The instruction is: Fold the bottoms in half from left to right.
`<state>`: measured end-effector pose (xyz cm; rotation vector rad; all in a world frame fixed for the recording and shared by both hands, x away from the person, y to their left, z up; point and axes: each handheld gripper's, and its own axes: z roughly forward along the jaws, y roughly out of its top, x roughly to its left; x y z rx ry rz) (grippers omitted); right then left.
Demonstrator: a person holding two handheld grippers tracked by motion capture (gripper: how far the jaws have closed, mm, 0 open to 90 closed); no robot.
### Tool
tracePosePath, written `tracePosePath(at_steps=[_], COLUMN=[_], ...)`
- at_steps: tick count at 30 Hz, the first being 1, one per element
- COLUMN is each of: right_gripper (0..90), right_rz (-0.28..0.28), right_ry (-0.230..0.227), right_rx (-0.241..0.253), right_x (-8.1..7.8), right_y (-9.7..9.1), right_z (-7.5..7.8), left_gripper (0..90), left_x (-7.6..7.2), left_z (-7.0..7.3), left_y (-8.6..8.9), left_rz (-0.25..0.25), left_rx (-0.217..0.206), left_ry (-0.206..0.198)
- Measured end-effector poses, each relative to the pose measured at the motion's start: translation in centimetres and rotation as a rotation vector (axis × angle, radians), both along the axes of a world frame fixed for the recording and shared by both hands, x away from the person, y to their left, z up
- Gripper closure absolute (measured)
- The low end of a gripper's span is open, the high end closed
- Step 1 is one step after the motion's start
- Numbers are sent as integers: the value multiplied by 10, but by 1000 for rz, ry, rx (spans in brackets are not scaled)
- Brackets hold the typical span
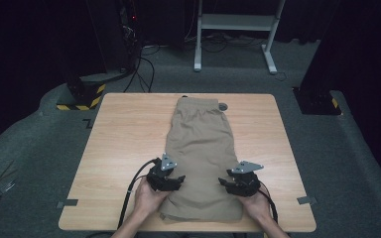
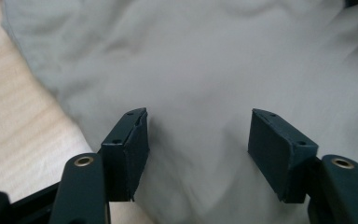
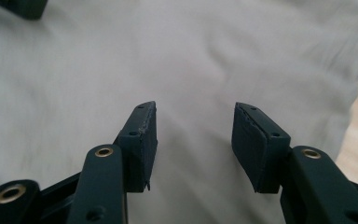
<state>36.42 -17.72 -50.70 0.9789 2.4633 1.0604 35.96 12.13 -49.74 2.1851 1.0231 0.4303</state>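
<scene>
Tan shorts (image 1: 201, 148) flat on table (image 1: 124, 144), left tool (image 1: 174, 182) and right tool (image 1: 226, 184) both open, empty

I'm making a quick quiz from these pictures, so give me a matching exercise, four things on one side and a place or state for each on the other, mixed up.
Things:
1. tan shorts
2. left gripper
3. right gripper
4. small grey round object

Places or states:
A. on the table beside the waistband, at the far end
B. jaws apart over the shorts' right-hand edge, near the hem
C. lying flat, folded lengthwise, down the middle of the wooden table
D. jaws apart over the shorts' left-hand edge, near the hem

Pairs: 1-C, 2-D, 3-B, 4-A
</scene>
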Motion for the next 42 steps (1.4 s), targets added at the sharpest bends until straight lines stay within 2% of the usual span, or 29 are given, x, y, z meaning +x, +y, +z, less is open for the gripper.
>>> tracePosePath(at_steps=[3, 4, 6, 10, 11, 12, 13, 16, 18, 19, 20, 23, 24, 25, 26, 27, 28, 29, 30, 32, 34, 35, 36, 38, 39, 40, 42], right_gripper=[506, 515, 520, 514, 514, 514, 514, 514, 514, 513, 513, 512, 512, 512, 512, 512, 512, 512, 512, 512, 512, 512, 513, 513, 513, 513, 513], right_rz=[-1, -15, -24, -53, -53, -66, -76, -97, -103, -106, -108, -108, -110, -110, -111, -111, -111, -112, -113, -113, -114, -114, -116, -115, -115, -112, -112], right_ry=[2, 16, 1, -4, -4, -17, -13, -11, -14, -14, -17, -25, -26, -26, -26, -26, -27, -27, -27, -27, -28, -28, -30, -32, -32, -34, -34], right_rx=[-24, -17, -23, -25, -25, -16, -13, -18, -22, -20, -15, -7, -4, -4, -1, 0, 0, -1, -1, -1, -2, -2, -4, -4, -4, -5, -5], right_x=[-1, 3, 7, 22, 22, 32, 36, 46, 47, 46, 46, 45, 45, 45, 45, 45, 45, 45, 45, 45, 44, 44, 44, 44, 44, 44, 44], right_y=[1, 1, 2, 7, 7, 7, 8, 12, 14, 14, 14, 13, 13, 13, 13, 13, 13, 13, 13, 13, 13, 13, 13, 13, 13, 13, 13], right_z=[-6, -11, -12, -13, -13, -14, -14, -14, -14, -14, -14, -15, -16, -16, -16, -16, -16, -16, -16, -16, -16, -16, -16, -16, -16, -16, -16], left_gripper=[402, 410, 410, 412, 411, 403, 400, 399, 394, 394, 394, 401, 413, 428, 443, 459, 471, 477, 485, 503, 565, 625, 691, 770, 770, 833, 861], left_x=[5, 12, 20, 43, 43, 57, 63, 70, 59, 59, 41, 9, -2, -2, -19, -19, -31, -31, -37, -37, -37, -37, -37, -38, -39, -45, -53], left_z=[-7, -13, -17, -18, -18, -18, -18, -14, -8, -8, 0, 8, 9, 9, 10, 10, 8, 8, 3, -3, -8, -8, -12, -13, -13, -13, -12], left_y=[0, 0, -2, -1, -1, 1, 1, 3, 8, 8, 15, 30, 36, 36, 45, 45, 47, 47, 47, 47, 45, 45, 44, 43, 42, 42, 41], left_rz=[27, 55, 65, 93, 93, 124, 139, 153, 154, 154, 140, 134, 145, 145, 155, 155, 146, 146, 144, 153, 150, 150, 134, 132, 129, 124, 127], left_rx=[5, 18, 27, 18, 18, 10, 9, 22, -16, -16, -37, -73, -98, -98, -137, -137, -119, -119, -118, -128, -129, -129, -139, -132, -119, -103, -83], left_ry=[14, 10, -4, 1, 1, 8, 13, 21, 8, 8, -8, -33, -32, -32, -13, -13, -2, -2, 23, 49, 73, 73, 90, 94, 94, 91, 81])
